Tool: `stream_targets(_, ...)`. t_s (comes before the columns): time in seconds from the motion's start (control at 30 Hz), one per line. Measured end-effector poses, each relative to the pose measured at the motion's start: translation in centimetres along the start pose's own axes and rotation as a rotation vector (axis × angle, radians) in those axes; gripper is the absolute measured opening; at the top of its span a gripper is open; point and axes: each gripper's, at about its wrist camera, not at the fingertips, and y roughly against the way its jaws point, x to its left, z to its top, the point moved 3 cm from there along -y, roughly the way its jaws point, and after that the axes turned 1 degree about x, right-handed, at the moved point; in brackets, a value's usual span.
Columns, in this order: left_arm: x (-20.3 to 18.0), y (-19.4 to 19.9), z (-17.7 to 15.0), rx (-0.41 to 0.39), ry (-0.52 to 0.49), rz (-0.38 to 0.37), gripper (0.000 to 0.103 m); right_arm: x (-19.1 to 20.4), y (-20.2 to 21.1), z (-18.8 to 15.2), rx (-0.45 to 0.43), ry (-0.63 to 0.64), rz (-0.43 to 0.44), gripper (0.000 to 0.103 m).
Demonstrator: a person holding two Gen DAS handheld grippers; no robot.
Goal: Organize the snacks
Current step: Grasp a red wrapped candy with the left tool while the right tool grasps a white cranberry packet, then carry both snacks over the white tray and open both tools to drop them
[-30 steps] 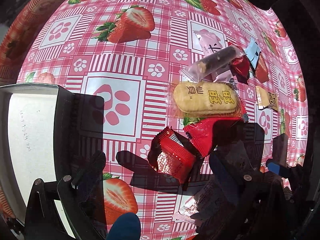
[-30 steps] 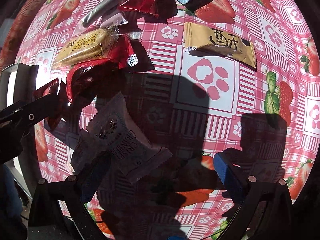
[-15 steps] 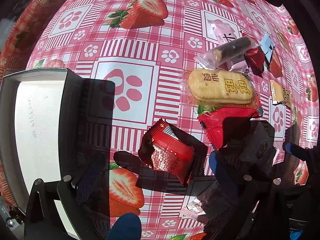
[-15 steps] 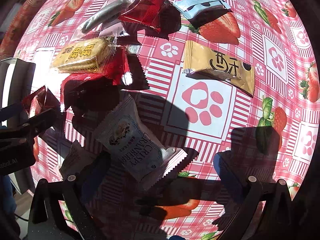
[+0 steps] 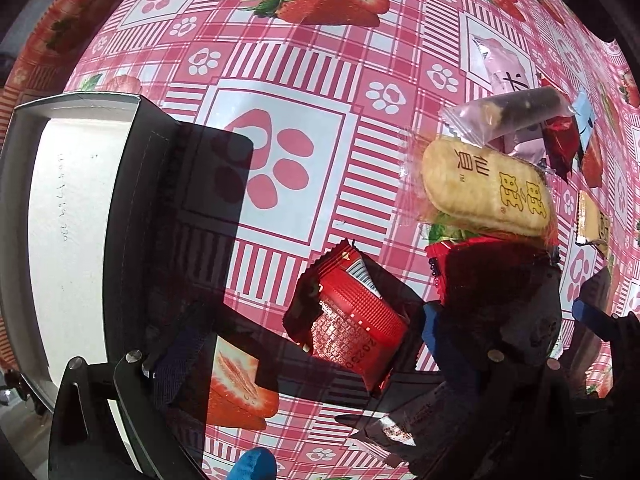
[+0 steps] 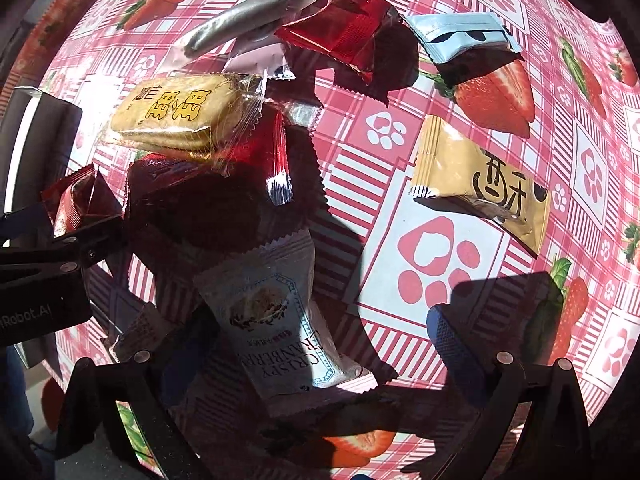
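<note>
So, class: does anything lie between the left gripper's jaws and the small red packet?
Nothing visible does. The left gripper is open, and the small red packet lies flat on the tablecloth between its jaws, apart from the other snacks.

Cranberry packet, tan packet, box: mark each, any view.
Cranberry packet (image 6: 276, 320), right wrist view: on the printed front, near the picture.
Tan packet (image 6: 476, 180), right wrist view: on its flat top face.
Box (image 5: 132, 216), left wrist view: on the dark outer wall.
</note>
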Motion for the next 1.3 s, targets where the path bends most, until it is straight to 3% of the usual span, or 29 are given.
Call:
stream_targets(0.1,0.8,-0.6,1.3,0.078,0.032,-0.015,0.103,0.0,0.3,-0.5,0.013,0.003,0.007,0.103)
stream_targets(0.23,2.4,-0.4,2.4,0.06,0.145,-0.086,0.1,-0.6,0.0,-0.5,0.016,0.007,0.0,0.103)
stream_targets(0.3,2.7,-0.2,2.1,0.055,0.138,-0.057,0.092,-0.8,0.0,-0.4,0.009,0.017,-0.006,0.101)
stream_targets(0.37,2.6,0.3,1.7,0.038,0.097,-0.03,0.082,-1.1,0.5,-0.3,-0.011,0.027,-0.003,0.092)
stream_targets(0.43,1.7,1.5,0.9,0.017,0.054,-0.025,0.063,-1.2,1.4,-0.4,-0.027,0.03,0.003,0.066)
stream_targets(0.47,1.1,2.1,0.9,0.014,0.029,-0.022,0.045,-1.2,1.7,-0.5,-0.034,0.029,0.006,0.056)
stream_targets(0.5,0.6,2.3,0.9,0.017,0.003,-0.028,0.037,-1.3,2.0,-0.6,-0.04,0.025,0.005,0.039)
stream_targets(0.73,-2.2,2.9,-3.3,-0.003,-0.219,0.002,0.036,-2.5,2.8,-3.6,-0.036,-0.074,0.159,0.039)
stream_targets(0.97,-5.5,6.9,-8.2,-0.07,-0.464,0.033,0.037,-5.1,4.3,-8.5,-0.044,-0.218,0.279,0.039)
stream_targets(1.13,-6.5,10.5,-9.5,-0.11,-0.509,0.011,0.037,-6.7,6.5,-11.2,-0.088,-0.289,0.319,0.039)
stream_targets(1.2,-5.0,10.8,-8.5,-0.131,-0.522,0.013,0.037,-7.2,7.3,-11.5,-0.101,-0.302,0.324,0.039)
stream_targets(1.3,-4.1,13.3,-9.5,-0.172,-0.517,0.011,0.037,-7.6,8.4,-11.4,-0.116,-0.303,0.332,0.039)
